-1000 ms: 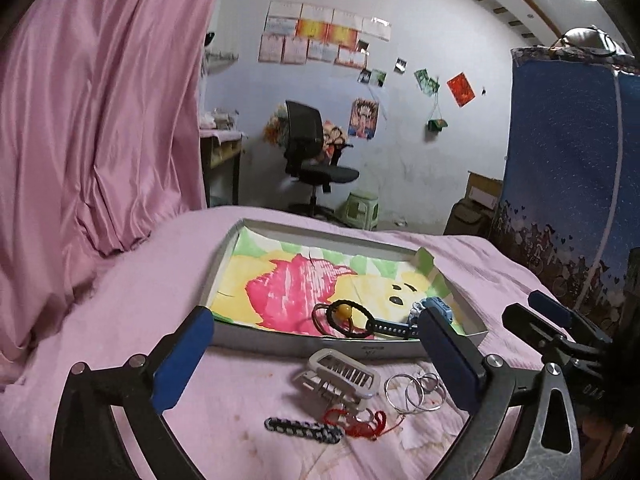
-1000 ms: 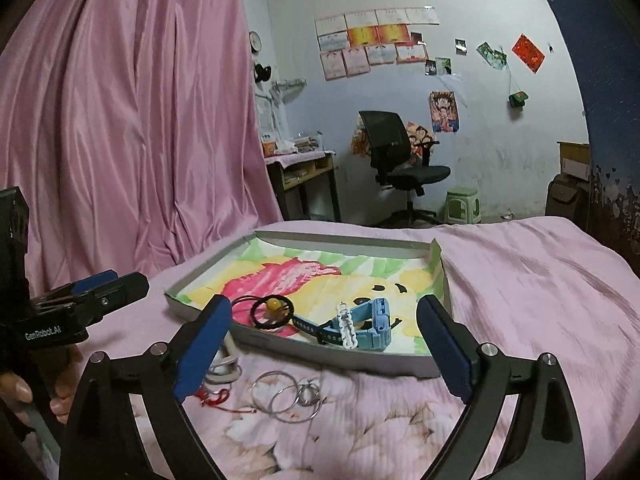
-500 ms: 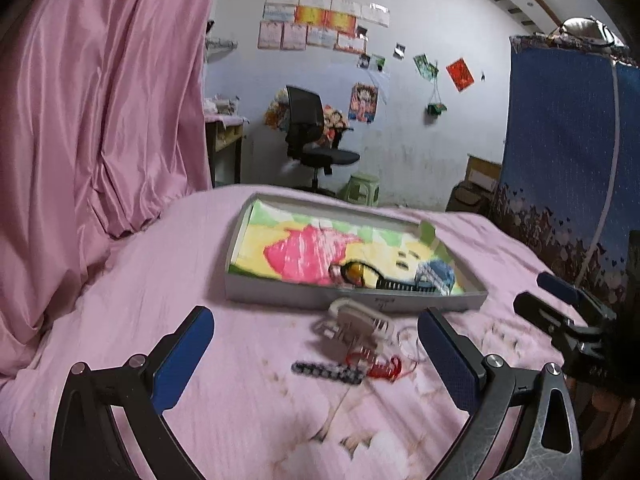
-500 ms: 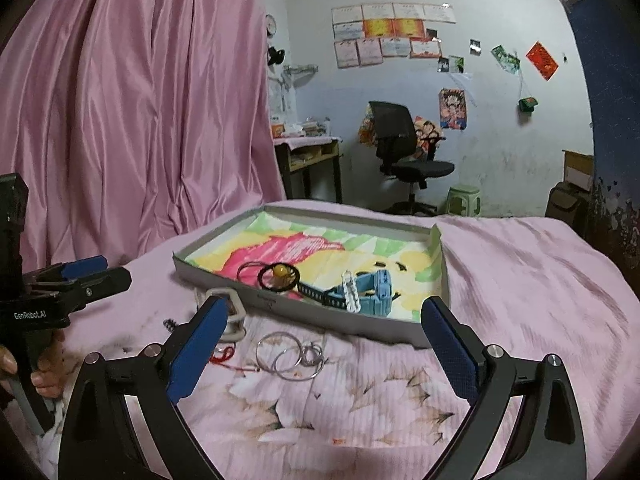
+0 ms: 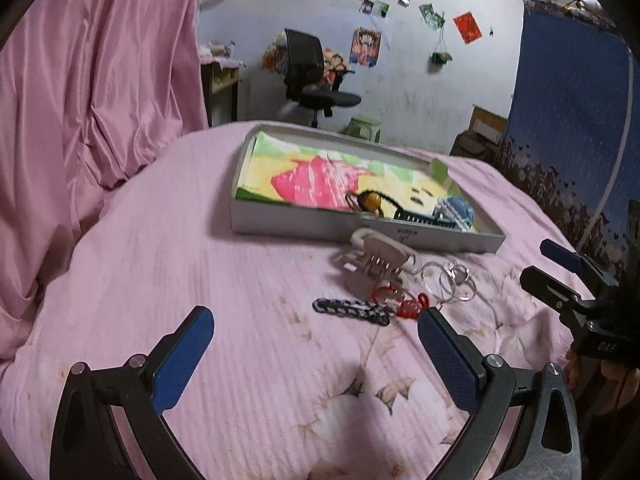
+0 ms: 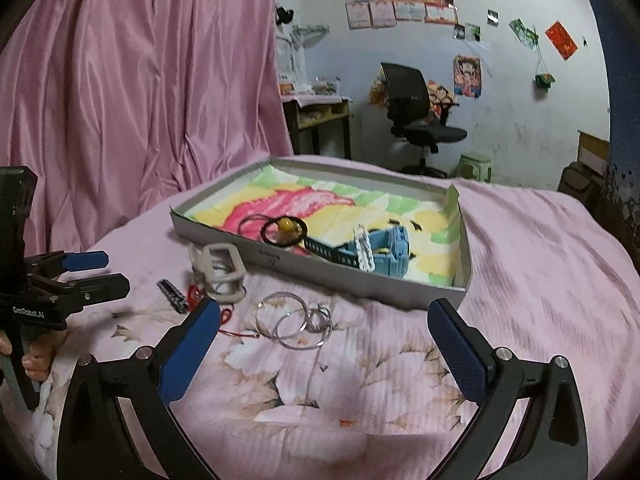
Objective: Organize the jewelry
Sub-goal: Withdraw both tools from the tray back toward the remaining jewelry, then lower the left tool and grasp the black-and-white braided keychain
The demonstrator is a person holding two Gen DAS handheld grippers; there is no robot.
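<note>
Left gripper: we see its blue-padded fingers spread wide, holding nothing, hovering low over the bed
Right gripper: fingers likewise spread wide and empty, above the flowered part of the cover
Bed: pink ribbed cover with a pale flower print near us; all the jewelry lies on it or in the box
Black beaded strip: flat on the cover, just ahead of the left gripper, outside the box
Red cord: a small tangle touching the right end of the beaded strip
Silver hoops: several thin rings overlapping one another on the cover, between the right gripper and the box
Hair claw: pale grey, standing on its teeth just in front of the box wall, beside the red cord
Box: shallow grey tray lined with a yellow, pink and green picture, set further back on the bed
Black rings with yellow bead: inside the box, close to its near wall
Blue watch: inside the box, right of the bead, dark strap stretched towards it; a white piece leans on it
Pink curtain: hanging behind the bed on the left
Office chair: black, at the far wall under the posters
</note>
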